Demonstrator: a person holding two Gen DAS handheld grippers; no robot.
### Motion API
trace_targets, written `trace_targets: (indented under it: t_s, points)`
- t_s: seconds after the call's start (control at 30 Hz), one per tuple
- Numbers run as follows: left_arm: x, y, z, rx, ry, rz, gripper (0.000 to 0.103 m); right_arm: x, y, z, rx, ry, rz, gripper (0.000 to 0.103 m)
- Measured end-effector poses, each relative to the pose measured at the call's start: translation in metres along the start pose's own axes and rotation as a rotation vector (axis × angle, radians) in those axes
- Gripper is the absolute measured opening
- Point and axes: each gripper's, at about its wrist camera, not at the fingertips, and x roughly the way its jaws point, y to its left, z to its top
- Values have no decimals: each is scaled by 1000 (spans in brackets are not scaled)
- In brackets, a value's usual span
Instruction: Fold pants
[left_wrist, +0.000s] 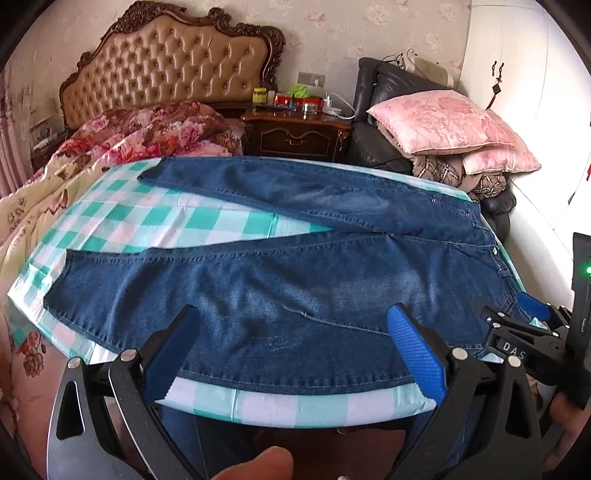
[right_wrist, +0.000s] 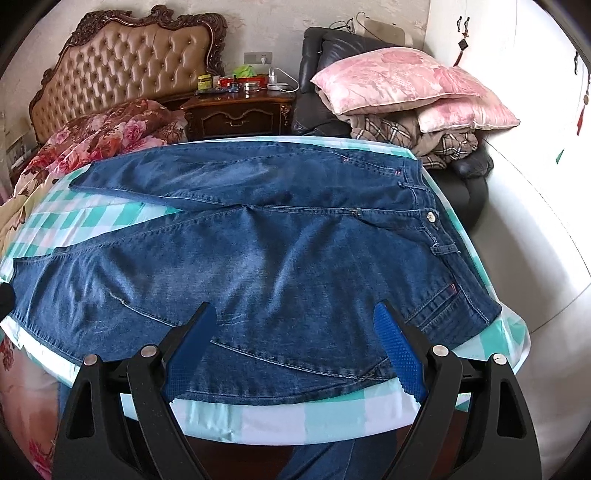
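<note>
Blue denim pants (left_wrist: 280, 288) lie flat and spread out on a table with a green-and-white checked cloth (left_wrist: 155, 218), waist to the right, both legs stretching left and apart. My left gripper (left_wrist: 291, 321) is open, hovering over the near leg by the table's front edge, holding nothing. The right gripper shows at the right edge of the left wrist view (left_wrist: 532, 314), by the waistband. In the right wrist view the pants (right_wrist: 280, 258) fill the checked cloth (right_wrist: 325, 413). My right gripper (right_wrist: 295, 321) is open over the near hip area, empty.
A bed with a tufted headboard (left_wrist: 166, 66) and floral bedding (left_wrist: 147, 129) lies left of the table. A dark wooden nightstand (left_wrist: 295, 129) with small items stands behind. A black chair piled with pink pillows (left_wrist: 447, 122) is at the back right. White wardrobe (left_wrist: 532, 74) on the right.
</note>
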Motion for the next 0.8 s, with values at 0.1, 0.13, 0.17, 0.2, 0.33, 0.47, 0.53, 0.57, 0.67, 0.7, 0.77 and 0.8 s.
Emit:
trace_targets:
  t_s: [0.1,0.13,0.17,0.2,0.33,0.47,0.53,0.57,0.67,0.7,0.77,0.8]
  points:
    - [1,3,-3,-11,12,1,101,0,2,-1,-6,2,-1,83]
    - [3,4,-3,-16,20,0,101,0,2,-2,-5,7,-1,83]
    - [4,6,-4,-21,31,0,101,0,2,-2,-4,9,2,83]
    - [6,6,-4,-25,39,2,101,0,2,-2,-4,11,3,83]
    - [5,10,-4,-39,38,-4,101,0,3,-2,-6,12,2,83]
    - [5,11,-3,-38,37,0,101,0,3,-2,-9,12,0,83]
    - [5,11,-3,-40,37,1,101,-1,4,-2,-15,10,-3,83]
    - [5,12,-2,-44,37,1,101,-2,4,-3,-15,5,-2,83]
    - [5,15,-1,-53,33,7,101,-4,4,-2,-7,-3,5,83]
    - [5,16,-1,-56,33,8,101,-4,3,-3,-3,-3,4,83]
    - [6,19,-3,-64,33,4,101,-3,-2,-3,5,4,-14,83]
    - [8,19,-3,-67,39,4,101,-2,-2,-4,8,8,-20,83]
